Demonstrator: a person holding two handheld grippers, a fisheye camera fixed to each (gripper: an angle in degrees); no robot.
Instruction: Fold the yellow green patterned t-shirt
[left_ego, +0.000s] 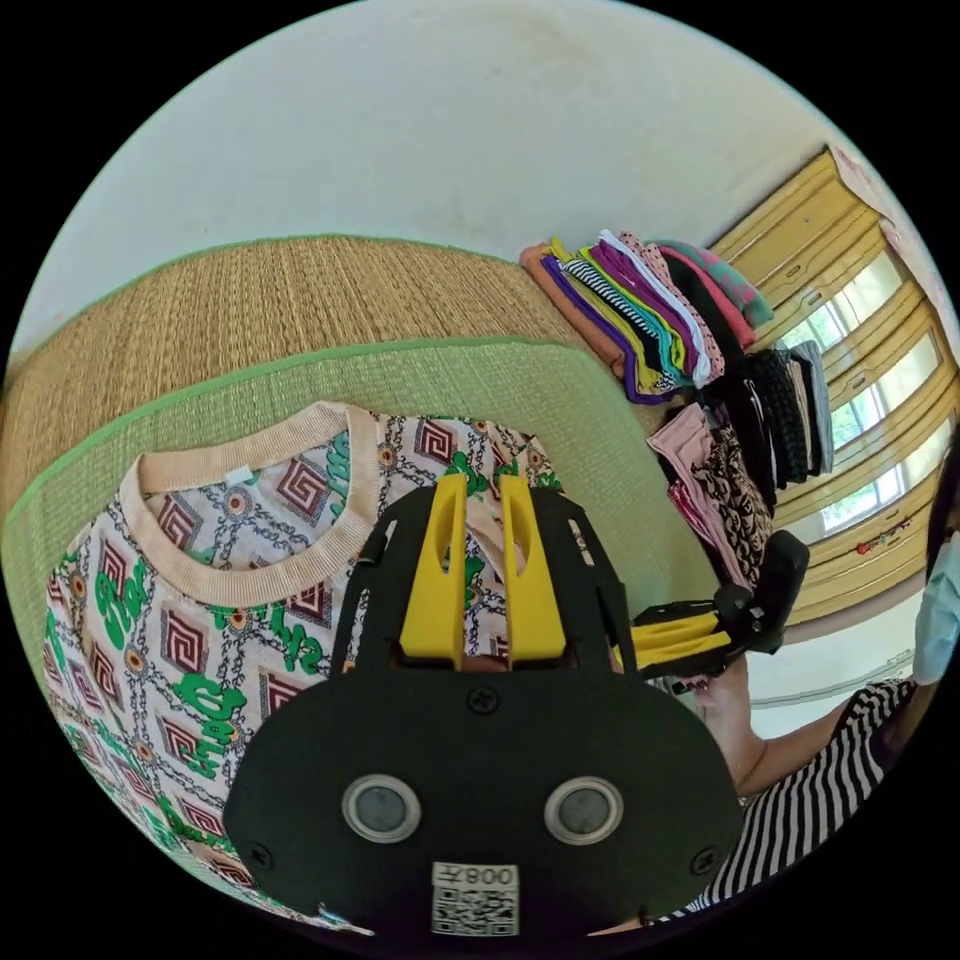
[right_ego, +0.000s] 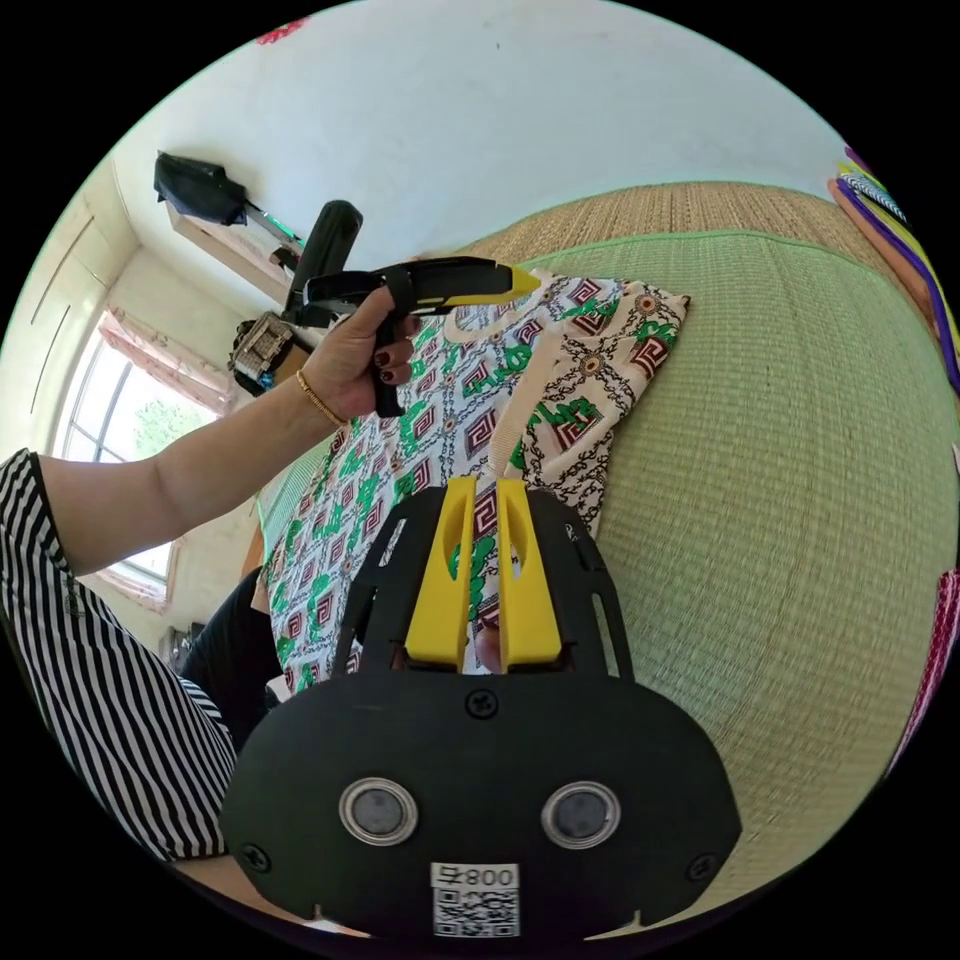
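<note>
The yellow green patterned t-shirt (left_ego: 200, 620) lies front up on a green woven mat (left_ego: 600, 440), its beige collar toward the mat's far edge. In the right gripper view one side of the t-shirt (right_ego: 570, 400) is folded in over the body. My left gripper (left_ego: 485, 495) has its jaws close together at the shoulder beside the collar, with fabric between them. A hand holds the left gripper (right_ego: 520, 280) over the collar in the right gripper view. My right gripper (right_ego: 485, 495) is likewise shut on the folded side edge lower down. The right gripper (left_ego: 680, 640) shows at the right of the left gripper view.
Stacks of folded clothes (left_ego: 650, 310) stand along the mat's right side, with darker piles (left_ego: 770, 420) beside them. A tan straw mat (left_ego: 250, 300) lies beyond the green one. A person's arm in a striped sleeve (right_ego: 90, 640) reaches in from the left.
</note>
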